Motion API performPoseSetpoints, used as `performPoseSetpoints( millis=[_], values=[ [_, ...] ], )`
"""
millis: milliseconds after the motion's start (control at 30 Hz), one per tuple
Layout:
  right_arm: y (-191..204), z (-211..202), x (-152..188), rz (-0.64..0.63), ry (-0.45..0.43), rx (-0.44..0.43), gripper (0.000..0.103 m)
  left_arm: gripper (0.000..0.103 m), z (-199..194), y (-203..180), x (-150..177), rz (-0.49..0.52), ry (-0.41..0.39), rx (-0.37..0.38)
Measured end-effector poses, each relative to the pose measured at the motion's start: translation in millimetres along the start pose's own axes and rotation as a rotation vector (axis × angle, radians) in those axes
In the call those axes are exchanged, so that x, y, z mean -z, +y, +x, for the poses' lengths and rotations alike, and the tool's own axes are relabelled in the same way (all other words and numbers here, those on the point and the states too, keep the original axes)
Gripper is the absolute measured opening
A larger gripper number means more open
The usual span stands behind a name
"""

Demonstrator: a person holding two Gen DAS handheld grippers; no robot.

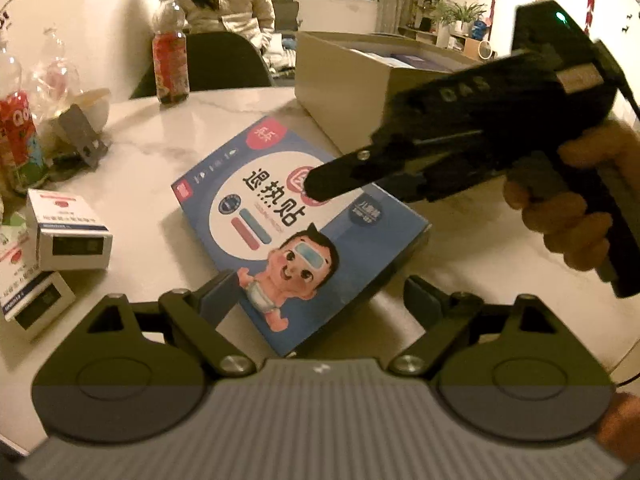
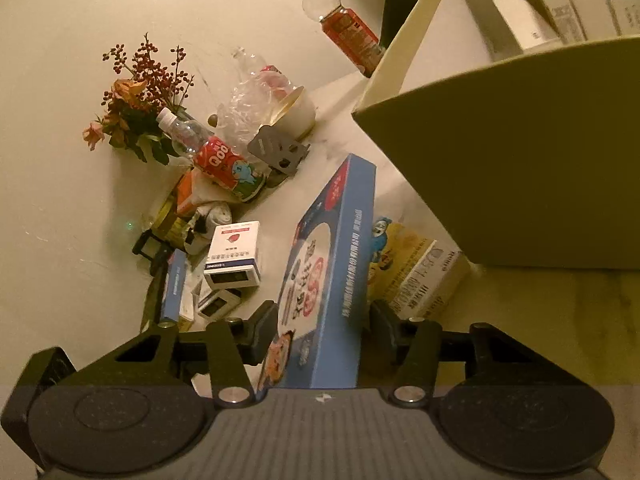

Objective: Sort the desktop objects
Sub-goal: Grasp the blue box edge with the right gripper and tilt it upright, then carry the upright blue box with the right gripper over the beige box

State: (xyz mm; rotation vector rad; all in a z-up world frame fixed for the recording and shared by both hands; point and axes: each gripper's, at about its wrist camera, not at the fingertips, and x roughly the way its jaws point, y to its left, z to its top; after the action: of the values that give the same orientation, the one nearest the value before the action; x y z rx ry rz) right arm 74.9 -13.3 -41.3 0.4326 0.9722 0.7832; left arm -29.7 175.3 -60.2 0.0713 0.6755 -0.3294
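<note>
A flat blue fever-patch box [image 1: 280,224] with a cartoon baby on it is tilted up off the white table [image 1: 160,140]. My right gripper [image 1: 320,188] reaches in from the right and is shut on the box's far edge, one finger on the printed face. In the right wrist view the blue box [image 2: 332,264] stands clamped between the fingers of the right gripper [image 2: 324,330]. My left gripper [image 1: 320,300] is open just before the box's near corner, with its fingers spread wide on either side. The open cardboard carton [image 1: 340,80] stands behind, holding several small boxes [image 2: 560,0].
Small white medicine boxes [image 1: 68,232] lie at the left. Red-labelled bottles [image 1: 170,60], a grey phone stand [image 1: 82,136], a bowl [image 1: 94,104] and flowers [image 2: 136,96] crowd the far left. A yellow box [image 2: 412,276] lies by the carton [image 2: 520,160]. A person [image 1: 228,0] sits across the table.
</note>
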Motion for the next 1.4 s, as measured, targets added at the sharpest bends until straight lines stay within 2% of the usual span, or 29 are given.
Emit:
performPoseSetpoints(
  millis=[167,267,300,400,700,933,1400],
  values=[
    [3.7,10.4,-5.1,-0.001,0.007,0.003,0.053,0.093,-1.3,2.2,3.1,-0.006,-0.013,0.017],
    [7.6,19.0,-8.2,-0.007,0.013,0.015,0.042,0.093,-2.3,4.9,5.7,-0.022,-0.020,0.019],
    [9.3,22.6,-8.6,-0.012,0.020,0.018,0.035,0.093,-2.9,5.6,6.5,-0.028,-0.022,0.019],
    [15.3,29.4,-9.4,-0.023,0.030,-0.017,0.029,0.093,-4.8,8.8,8.6,-0.054,-0.023,0.018],
    [40.1,25.4,-18.4,-0.086,-0.015,-0.006,0.025,0.092,-17.4,18.1,13.5,-0.122,-0.044,0.019],
    [46.5,-0.5,-29.5,-0.079,-0.077,-0.037,0.025,0.092,-17.5,19.3,13.3,-0.135,-0.049,0.013],
    [39.1,-86.6,-79.0,-0.033,-0.310,-0.012,0.025,0.092,-12.5,15.1,11.2,-0.147,-0.054,0.020]
  ],
)
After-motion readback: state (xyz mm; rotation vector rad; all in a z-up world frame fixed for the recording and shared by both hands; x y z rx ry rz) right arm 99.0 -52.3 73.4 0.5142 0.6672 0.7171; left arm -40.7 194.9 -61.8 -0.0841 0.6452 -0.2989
